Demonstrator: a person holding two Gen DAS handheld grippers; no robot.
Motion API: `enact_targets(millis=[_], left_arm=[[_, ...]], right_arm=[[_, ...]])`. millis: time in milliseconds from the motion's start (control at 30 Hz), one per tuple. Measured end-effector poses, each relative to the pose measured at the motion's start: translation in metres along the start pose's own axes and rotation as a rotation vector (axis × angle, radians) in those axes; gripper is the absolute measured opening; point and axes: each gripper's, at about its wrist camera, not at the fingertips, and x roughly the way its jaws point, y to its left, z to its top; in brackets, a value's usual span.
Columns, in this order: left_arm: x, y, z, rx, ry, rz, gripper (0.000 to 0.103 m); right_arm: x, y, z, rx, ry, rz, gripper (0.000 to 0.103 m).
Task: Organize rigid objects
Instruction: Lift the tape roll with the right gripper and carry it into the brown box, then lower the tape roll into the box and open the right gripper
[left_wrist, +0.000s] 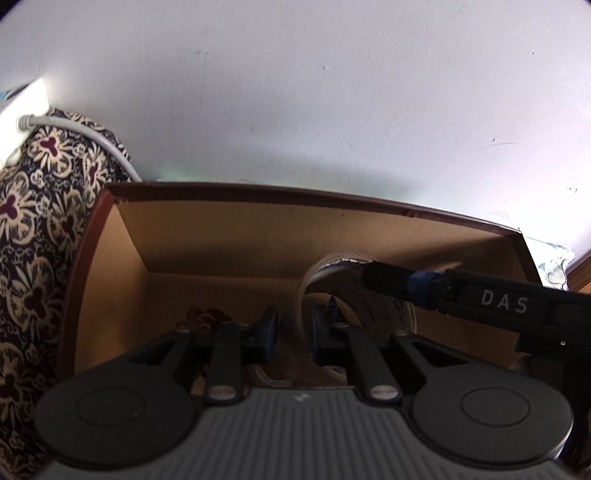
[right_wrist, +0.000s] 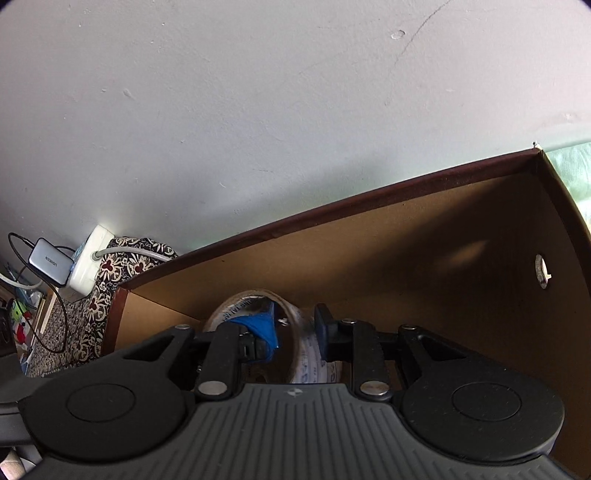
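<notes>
An open cardboard box with a dark brown rim stands against a white wall. Inside it stands a roll of clear printed tape. My left gripper reaches down into the box with its blue pads shut on the roll's thin wall. A finger of my right gripper comes in from the right and lies on the roll's upper rim. In the right wrist view the box fills the right half. There the right gripper straddles the tape roll, one pad inside the ring, one outside, with a gap at the inner pad.
A dark floral cloth lies left of the box. On it rest a white power strip with a grey cable and a grey charger. Small dark brown pieces lie on the box floor. The box's right wall has a round hole.
</notes>
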Motion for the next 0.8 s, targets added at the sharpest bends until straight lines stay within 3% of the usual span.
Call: enact_targets(millis=[100, 233, 333, 400, 500, 800], left_arm=[[-0.005, -0.005, -0.001, 0.026, -0.043, 0.040, 0.022], [-0.008, -0.010, -0.003, 0.050, -0.058, 0.060, 0.023], [-0.008, -0.020, -0.005, 0.089, -0.076, 0.092, 0.024], [-0.012, -0.028, -0.008, 0.115, -0.098, 0.123, 0.033], [-0.016, -0.042, -0.012, 0.152, -0.118, 0.168, 0.036], [-0.045, -0.066, -0.041, 0.254, -0.097, 0.264, 0.047]], right_arm=[[-0.010, -0.004, 0.005, 0.032, -0.055, 0.027, 0.008], [-0.021, 0.000, 0.007, -0.003, -0.079, -0.004, 0.008], [-0.029, 0.009, 0.003, -0.079, -0.082, -0.077, 0.009], [-0.035, 0.010, 0.000, -0.100, -0.078, -0.102, 0.009], [-0.039, 0.010, -0.005, -0.110, -0.050, -0.125, 0.009], [-0.055, 0.015, -0.026, -0.191, -0.030, -0.197, 0.009]])
